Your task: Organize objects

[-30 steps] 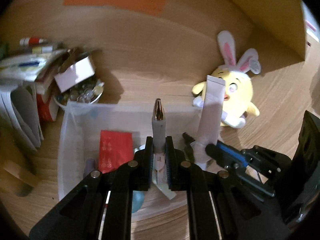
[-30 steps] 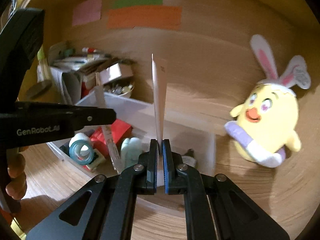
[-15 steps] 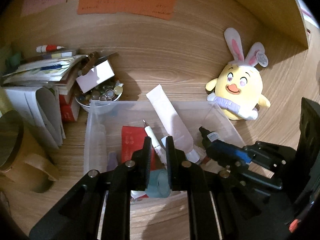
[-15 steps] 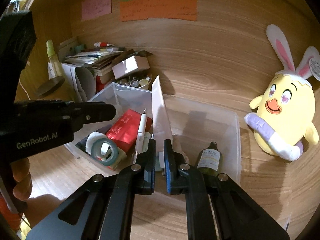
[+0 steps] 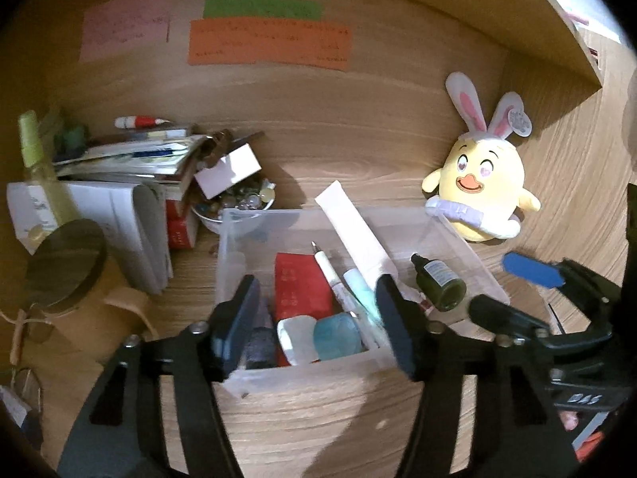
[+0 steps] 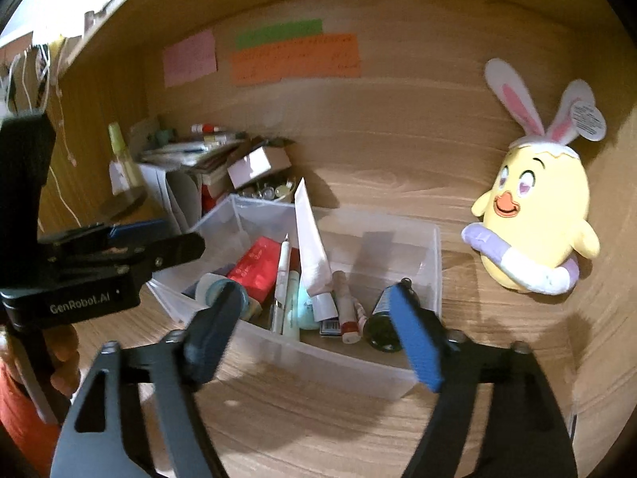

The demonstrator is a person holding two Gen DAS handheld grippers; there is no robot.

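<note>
Ahead of both grippers sits one clear plastic bin (image 6: 422,247) holding one slim white pen (image 5: 328,273), one flat white tube (image 6: 310,239) and one dark glass bottle (image 5: 438,283). Left gripper (image 5: 318,330) and right gripper (image 6: 318,334) have just been opening, nothing between their jaws.

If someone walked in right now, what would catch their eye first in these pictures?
Probably the yellow plush chick with bunny ears, sitting on the desk against the wooden wall, right of the clear plastic bin. Next, the white tube leaning up out of that cluttered bin, and the pink, green and orange paper notes stuck on the wall above.
</note>
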